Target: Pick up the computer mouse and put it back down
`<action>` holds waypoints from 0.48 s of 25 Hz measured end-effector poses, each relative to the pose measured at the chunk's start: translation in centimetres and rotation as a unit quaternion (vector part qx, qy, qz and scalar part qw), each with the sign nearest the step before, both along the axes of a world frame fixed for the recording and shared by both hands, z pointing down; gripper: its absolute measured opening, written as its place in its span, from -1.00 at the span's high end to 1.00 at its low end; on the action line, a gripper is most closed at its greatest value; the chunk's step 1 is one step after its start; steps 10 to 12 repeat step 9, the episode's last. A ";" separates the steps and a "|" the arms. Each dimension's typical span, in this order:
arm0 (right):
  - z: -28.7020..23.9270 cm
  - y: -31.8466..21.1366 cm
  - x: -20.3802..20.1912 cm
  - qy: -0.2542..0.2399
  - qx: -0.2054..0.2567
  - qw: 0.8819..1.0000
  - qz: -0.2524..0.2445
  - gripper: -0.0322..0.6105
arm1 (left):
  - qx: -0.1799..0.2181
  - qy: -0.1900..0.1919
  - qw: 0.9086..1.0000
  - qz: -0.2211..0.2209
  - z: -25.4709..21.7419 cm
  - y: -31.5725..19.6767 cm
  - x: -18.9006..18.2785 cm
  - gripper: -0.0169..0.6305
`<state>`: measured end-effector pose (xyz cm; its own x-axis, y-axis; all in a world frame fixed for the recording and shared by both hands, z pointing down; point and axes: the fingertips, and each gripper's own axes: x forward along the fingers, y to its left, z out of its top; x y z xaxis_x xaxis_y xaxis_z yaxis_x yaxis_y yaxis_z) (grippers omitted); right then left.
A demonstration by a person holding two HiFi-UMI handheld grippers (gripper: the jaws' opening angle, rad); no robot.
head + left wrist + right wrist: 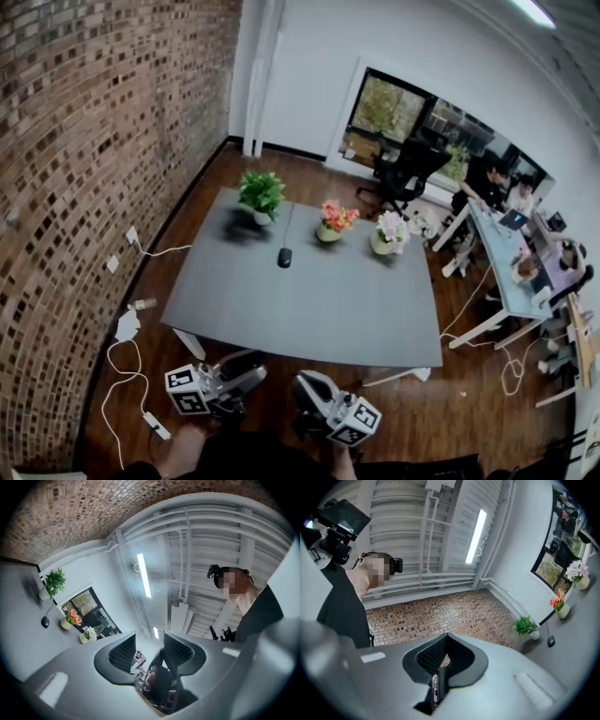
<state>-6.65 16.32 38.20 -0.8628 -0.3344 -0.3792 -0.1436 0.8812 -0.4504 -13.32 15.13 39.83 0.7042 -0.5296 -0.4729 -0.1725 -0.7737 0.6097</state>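
On the grey table [309, 309] sits a small black corded computer mouse [284, 257].

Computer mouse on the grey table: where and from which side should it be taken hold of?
Probably best to grip the computer mouse across its two long sides at mid-body, coming down from above on the near side. It lies lengthwise, near to far, with its cable trailing off the far end, so both flanks look free.

Matt table [309, 309], rough brick wall [94, 141]
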 end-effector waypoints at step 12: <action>2.5 -0.4 0.0 0.005 -0.014 1.000 -0.001 0.90 | -0.012 0.006 1.000 -0.013 1.7 -0.6 -1.4 0.44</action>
